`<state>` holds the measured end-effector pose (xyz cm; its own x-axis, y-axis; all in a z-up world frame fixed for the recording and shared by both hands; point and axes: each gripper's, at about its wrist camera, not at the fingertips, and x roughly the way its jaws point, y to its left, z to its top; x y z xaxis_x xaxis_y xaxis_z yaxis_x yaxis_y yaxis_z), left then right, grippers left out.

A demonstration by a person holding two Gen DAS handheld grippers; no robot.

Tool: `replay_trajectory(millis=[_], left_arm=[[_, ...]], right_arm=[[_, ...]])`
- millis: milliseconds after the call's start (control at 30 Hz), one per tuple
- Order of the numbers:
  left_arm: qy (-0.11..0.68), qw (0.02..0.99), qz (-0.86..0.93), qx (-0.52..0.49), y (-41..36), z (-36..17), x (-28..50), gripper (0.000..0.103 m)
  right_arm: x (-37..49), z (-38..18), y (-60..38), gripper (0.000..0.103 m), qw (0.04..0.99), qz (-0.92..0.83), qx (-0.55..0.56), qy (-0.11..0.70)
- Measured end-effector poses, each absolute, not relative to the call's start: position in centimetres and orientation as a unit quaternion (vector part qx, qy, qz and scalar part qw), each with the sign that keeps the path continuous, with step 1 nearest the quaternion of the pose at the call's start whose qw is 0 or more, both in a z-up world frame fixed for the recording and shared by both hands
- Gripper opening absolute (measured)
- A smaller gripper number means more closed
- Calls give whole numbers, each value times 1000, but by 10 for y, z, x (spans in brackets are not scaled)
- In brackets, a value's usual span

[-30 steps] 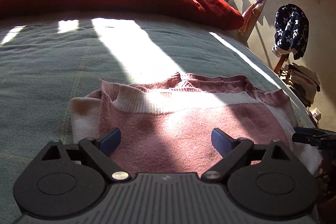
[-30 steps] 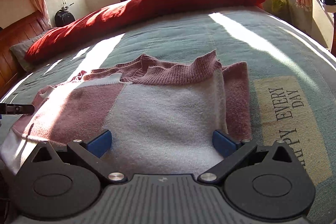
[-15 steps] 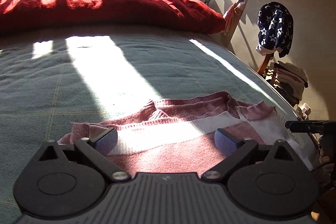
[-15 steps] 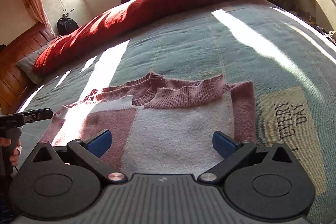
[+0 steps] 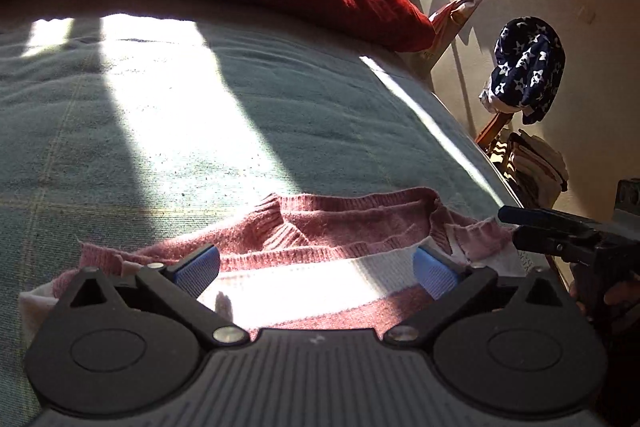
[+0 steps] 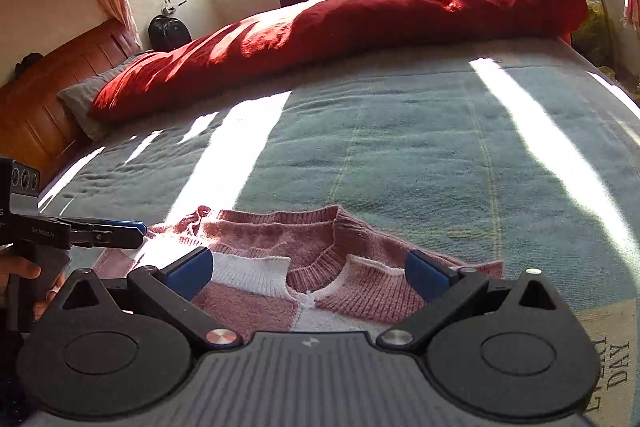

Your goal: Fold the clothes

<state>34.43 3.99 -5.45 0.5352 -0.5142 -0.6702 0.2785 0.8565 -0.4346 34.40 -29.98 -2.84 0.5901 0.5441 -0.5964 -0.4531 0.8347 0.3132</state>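
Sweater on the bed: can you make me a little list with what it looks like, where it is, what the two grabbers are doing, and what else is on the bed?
sweater: pink and white knit sweater, folded, lying flat
place: on the green blanket
left gripper: open, nothing held
right gripper: open, nothing held
also on bed: red duvet

Open green blanket (image 6: 420,147) beyond sweater (image 6: 320,267); red duvet (image 6: 360,27) behind.
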Motion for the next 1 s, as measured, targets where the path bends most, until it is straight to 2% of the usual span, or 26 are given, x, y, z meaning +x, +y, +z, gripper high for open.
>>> replay_trajectory(millis=[133,267,400,667,767,900,1000], left_arm=[[443,857,-232,-126,38,-73,348,102],[433,860,-241,-122,40,-77,348,102],[442,856,-237,-127,40,-73,353,102],[430,862,-255,-85,24,-41,299,102],[424,857,-282,-83,15,-38,267,102],[431,863,-247,-84,16,-62,243,102],[421,874,-222,-97,24,-53,226,102]], right_arm=[[382,-60,-270,103,864,296,64,402],[399,-81,-263,103,864,299,64,401],[402,-72,-264,103,858,299,73,411],[316,-24,-311,103,878,276,81,382],[275,-34,-336,103,881,253,85,390],[248,-67,-364,103,874,205,127,421],[222,-63,-377,103,890,200,146,383]])
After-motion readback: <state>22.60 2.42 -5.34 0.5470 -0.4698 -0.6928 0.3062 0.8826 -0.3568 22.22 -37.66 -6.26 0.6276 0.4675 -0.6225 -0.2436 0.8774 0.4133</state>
